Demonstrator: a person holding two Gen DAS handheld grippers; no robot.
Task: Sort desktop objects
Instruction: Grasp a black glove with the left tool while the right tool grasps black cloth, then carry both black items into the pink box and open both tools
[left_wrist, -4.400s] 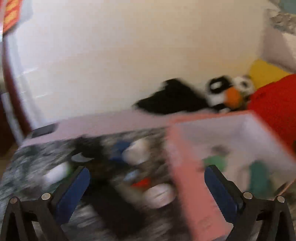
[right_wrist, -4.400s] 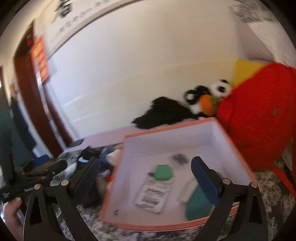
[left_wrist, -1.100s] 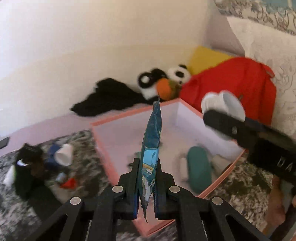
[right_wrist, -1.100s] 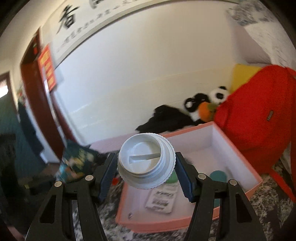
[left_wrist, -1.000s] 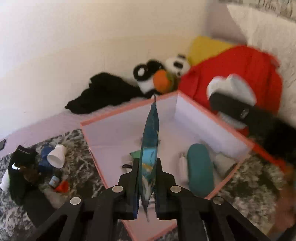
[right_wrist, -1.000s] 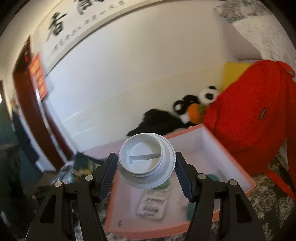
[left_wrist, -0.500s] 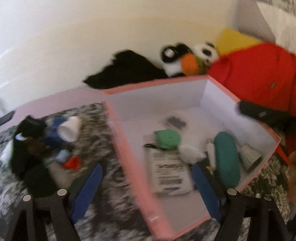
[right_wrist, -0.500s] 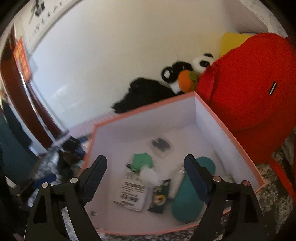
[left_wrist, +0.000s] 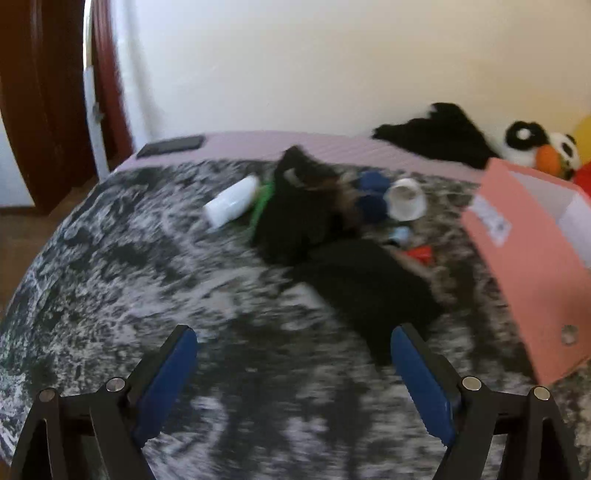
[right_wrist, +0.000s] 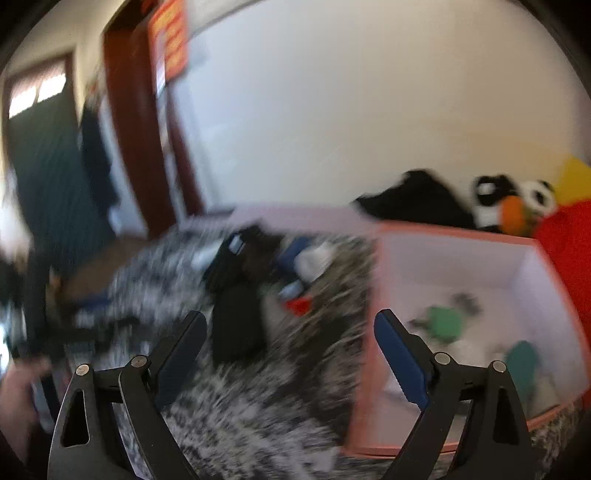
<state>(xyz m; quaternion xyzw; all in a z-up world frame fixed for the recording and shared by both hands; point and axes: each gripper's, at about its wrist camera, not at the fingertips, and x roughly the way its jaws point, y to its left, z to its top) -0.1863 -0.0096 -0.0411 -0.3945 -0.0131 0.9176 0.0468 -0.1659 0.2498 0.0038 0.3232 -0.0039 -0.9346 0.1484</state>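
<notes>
My left gripper (left_wrist: 293, 363) is open and empty above the marbled grey tabletop (left_wrist: 147, 280). Ahead of it lies a loose pile: a white bottle (left_wrist: 231, 201), black cloth items (left_wrist: 332, 254), blue caps (left_wrist: 373, 195), a white cup (left_wrist: 406, 199) and a small red piece (left_wrist: 419, 254). The pink box (left_wrist: 532, 254) stands at the right. My right gripper (right_wrist: 290, 350) is open and empty, between the same pile (right_wrist: 258, 280) and the pink box (right_wrist: 454, 332), which holds a green item (right_wrist: 443, 323) and a teal case (right_wrist: 522, 360). Both views are blurred.
A dark phone (left_wrist: 171, 146) lies on the lilac strip at the back left. Black clothing (left_wrist: 436, 134), a panda plush (left_wrist: 535, 146) and a red bag (right_wrist: 565, 236) sit behind the box against the wall. A dark red door frame (left_wrist: 48, 99) stands at the left.
Both grippers opened and dropped the snack packet and the white lid into the box. Both have since swung left, from over the box toward the loose pile.
</notes>
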